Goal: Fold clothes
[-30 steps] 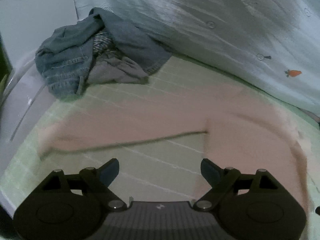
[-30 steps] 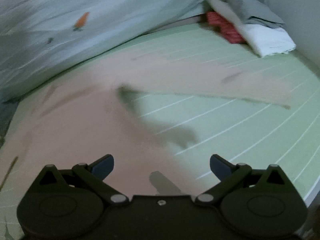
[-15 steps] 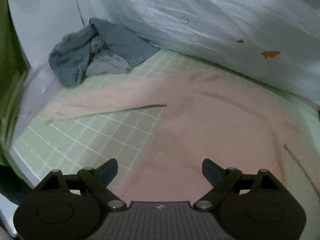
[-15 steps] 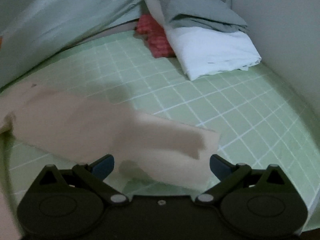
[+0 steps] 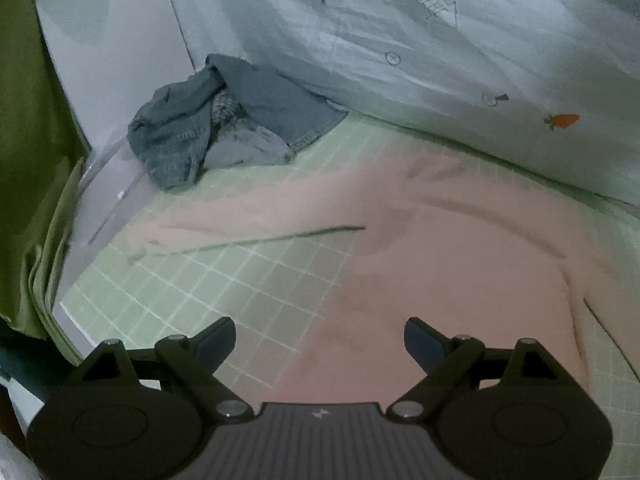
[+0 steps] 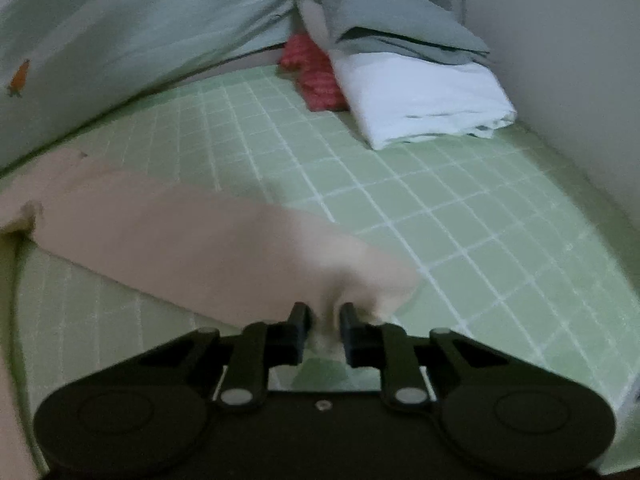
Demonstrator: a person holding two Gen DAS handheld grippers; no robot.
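Bed sheet (image 5: 224, 280): pale green with a white grid, covers the mattress that carries everything.
Pink top (image 5: 440, 248): long-sleeved, spread flat across the middle of the sheet in the left wrist view; its body runs toward the near edge, just ahead of the left gripper.
Left sleeve (image 5: 248, 224): stretched out flat toward the left edge of the bed, its cuff near the denim pile but apart from it.
Right sleeve (image 6: 192, 240): lies across the sheet toward the right side of the bed, its cuff end bunched between the right gripper's fingers.
Left gripper (image 5: 319, 338): jaws wide apart, holding nothing, hovering over the near part of the pink top and the bare sheet beside it.
Right gripper (image 6: 324, 322): jaws drawn close together, clamped on the cuff end of the right sleeve; cloth puckers just ahead of the fingertips.
Denim pile (image 5: 208, 128): crumpled blue-grey clothes at the far left corner of the bed.
Quilt (image 5: 420, 52): pale blue-grey with small carrot prints, heaped along the far edge.
Folded stack (image 6: 420, 96): white cloth with grey cloth on top, at the far right corner by the wall.
Red cloth (image 6: 316, 80): touching the stack's left side, partly tucked under it.
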